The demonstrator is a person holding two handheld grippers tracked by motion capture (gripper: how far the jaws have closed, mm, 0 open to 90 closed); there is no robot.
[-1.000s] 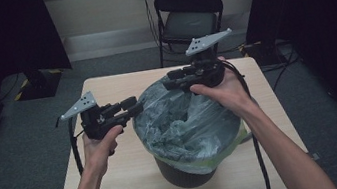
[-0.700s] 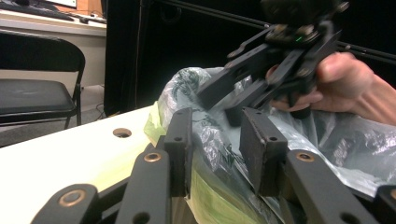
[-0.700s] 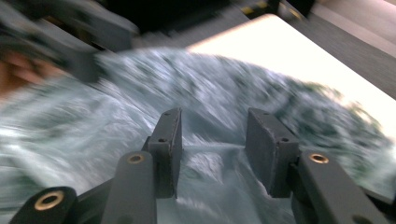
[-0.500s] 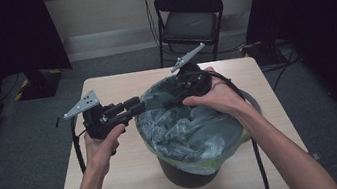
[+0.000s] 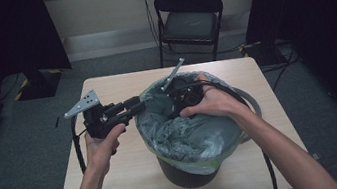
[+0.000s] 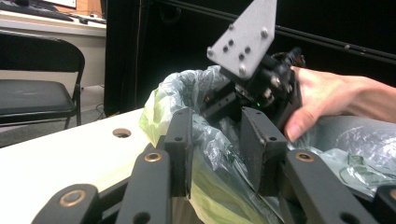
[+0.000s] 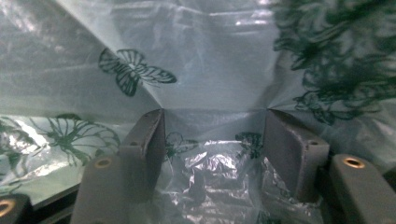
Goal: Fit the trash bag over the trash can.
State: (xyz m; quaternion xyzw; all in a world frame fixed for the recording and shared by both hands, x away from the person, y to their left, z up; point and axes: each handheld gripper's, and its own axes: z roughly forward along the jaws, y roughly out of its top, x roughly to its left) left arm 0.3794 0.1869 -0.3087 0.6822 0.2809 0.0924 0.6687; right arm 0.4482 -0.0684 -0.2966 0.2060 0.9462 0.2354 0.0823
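A black bin (image 5: 183, 173) stands on the wooden table (image 5: 114, 183), lined with a translucent pale-green bag (image 5: 193, 136) printed with dark butterflies (image 7: 135, 74). My left gripper (image 5: 135, 105) is at the bin's left rim. In the left gripper view it (image 6: 217, 154) is open, with the bag's folded rim (image 6: 187, 93) running between the jaws. My right gripper (image 5: 178, 109) points down inside the bin at its far side. In its own view it (image 7: 215, 149) is open wide, with the jaws pressed against the bag film (image 7: 210, 60).
A black folding chair (image 5: 191, 20) stands behind the table's far edge. Cables (image 5: 276, 53) lie on the floor at the back right, and one cable trails along the bin's right side. A round hole (image 6: 121, 132) is cut in the tabletop near the bin.
My right gripper has dropped from above the bin's far rim and tipped down into the bag. The left gripper has stayed by the left rim.
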